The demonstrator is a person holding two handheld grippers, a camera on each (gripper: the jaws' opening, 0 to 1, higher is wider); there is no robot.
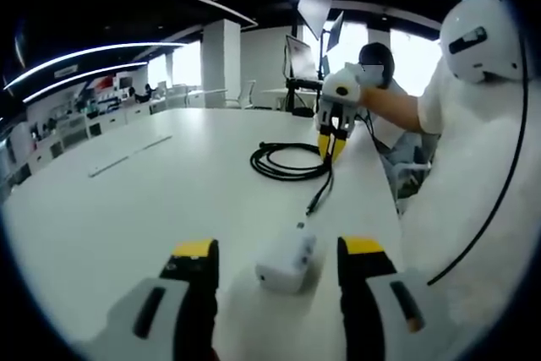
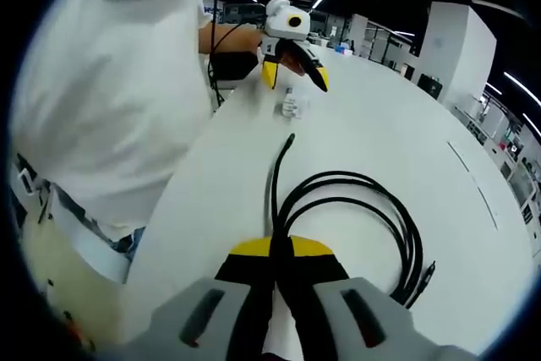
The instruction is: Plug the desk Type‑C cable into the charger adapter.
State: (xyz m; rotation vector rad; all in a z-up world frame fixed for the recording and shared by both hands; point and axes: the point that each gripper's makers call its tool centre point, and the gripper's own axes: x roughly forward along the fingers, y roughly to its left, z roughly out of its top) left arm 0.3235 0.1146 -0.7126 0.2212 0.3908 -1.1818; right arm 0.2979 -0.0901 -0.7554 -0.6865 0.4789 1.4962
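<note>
Pinching the cable (image 2: 275,200), right hand-held gripper (image 2: 277,251) closed.

The person wears a loose white short-sleeved shirt (image 2: 110,107), a smooth white rounded headset (image 1: 480,37), and a thin black cable (image 1: 507,175) hanging beside the shirt.

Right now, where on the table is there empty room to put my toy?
The white table is bare to the left of the black cable coil and the charger adapter. It's crowded near the person's edge: the left claw straddles the adapter, and the right claw pinches the cable.
</note>
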